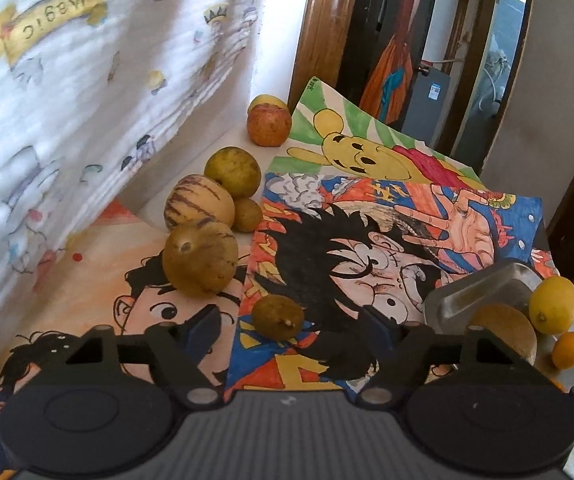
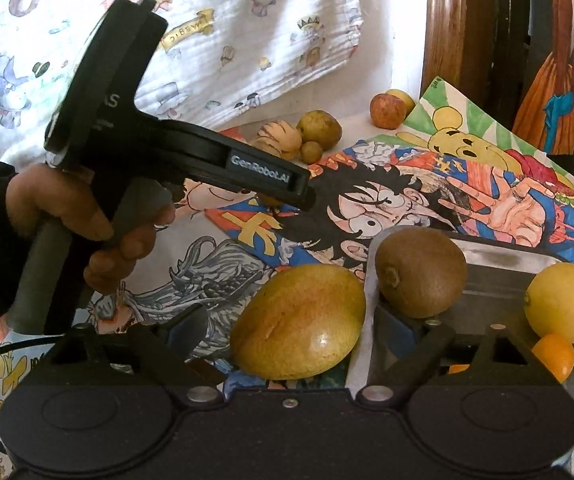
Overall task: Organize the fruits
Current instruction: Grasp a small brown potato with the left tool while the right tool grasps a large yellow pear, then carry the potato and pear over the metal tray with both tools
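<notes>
My left gripper [image 1: 291, 326] is open just above the table, with a small brown fruit [image 1: 277, 316] lying between its fingers. Beyond it lie a brownish pear-like fruit [image 1: 199, 262], a striped melon [image 1: 199, 204], a green-yellow round fruit [image 1: 233, 170] and an apple [image 1: 267, 124]. My right gripper [image 2: 293, 326] is open too; a yellow-green mango [image 2: 299, 320] rests on the table between its fingers, beside the metal tray [image 2: 495, 258]. The tray holds a kiwi [image 2: 419, 272], a lemon [image 2: 561, 300] and a small orange [image 2: 555, 356]. In the right wrist view a hand [image 2: 87, 220] holds the left gripper [image 2: 305, 196].
Colourful cartoon drawings [image 1: 367, 240] cover the table. A printed white cloth [image 1: 67, 100] hangs along the left and back. A wooden door frame [image 1: 319, 28] and a dark doorway stand behind the far edge. A second yellow fruit [image 1: 267, 100] sits behind the apple.
</notes>
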`<state>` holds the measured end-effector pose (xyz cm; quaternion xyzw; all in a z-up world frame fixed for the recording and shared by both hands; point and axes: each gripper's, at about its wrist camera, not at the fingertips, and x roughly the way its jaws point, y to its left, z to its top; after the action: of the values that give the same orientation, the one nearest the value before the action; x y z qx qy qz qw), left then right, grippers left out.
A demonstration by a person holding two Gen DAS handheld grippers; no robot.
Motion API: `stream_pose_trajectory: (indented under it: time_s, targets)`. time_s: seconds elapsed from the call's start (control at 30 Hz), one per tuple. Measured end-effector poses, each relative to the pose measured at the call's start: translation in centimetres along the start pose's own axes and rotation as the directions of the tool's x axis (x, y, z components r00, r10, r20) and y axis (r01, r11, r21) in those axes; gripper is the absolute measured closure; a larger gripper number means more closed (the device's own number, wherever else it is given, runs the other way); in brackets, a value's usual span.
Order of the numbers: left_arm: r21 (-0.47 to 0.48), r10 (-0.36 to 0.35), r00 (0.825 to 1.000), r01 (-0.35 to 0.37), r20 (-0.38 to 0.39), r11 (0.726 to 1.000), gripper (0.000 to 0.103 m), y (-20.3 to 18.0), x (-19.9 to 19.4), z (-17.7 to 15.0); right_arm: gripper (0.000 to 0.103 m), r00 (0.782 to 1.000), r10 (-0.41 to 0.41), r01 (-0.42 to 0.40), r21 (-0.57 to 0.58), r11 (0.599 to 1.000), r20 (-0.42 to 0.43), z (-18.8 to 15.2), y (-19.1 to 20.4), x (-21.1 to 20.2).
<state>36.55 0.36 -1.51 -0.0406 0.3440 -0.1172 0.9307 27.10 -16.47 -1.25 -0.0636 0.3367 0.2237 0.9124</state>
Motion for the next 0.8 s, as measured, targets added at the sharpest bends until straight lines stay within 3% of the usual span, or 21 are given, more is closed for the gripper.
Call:
stream_pose_trajectory:
  time_s: [0.27,0.63,0.8]
  targets:
    - [0.038,0.012,1.000,-0.012,0.006,0.999,0.053,-0.67,0.61,-0.22,0.022,1.000,-0.004,0.004,-0.017,1.000,0.012,0.06,0.14,0.11]
    - [0.065,0.064,0.998,-0.064,0.007,0.996,0.071,-0.74,0.82,-0.21,0.027,1.000,-0.027,0.028,-0.052,0.998,0.014,0.02,0.44,0.26]
    - [0.073,0.066,0.998,-0.067,0.004,0.995,0.071,-0.89,0.45,-0.46,0.031,0.999,-0.053,0.054,-0.074,0.996,0.012,0.00,0.68,0.28]
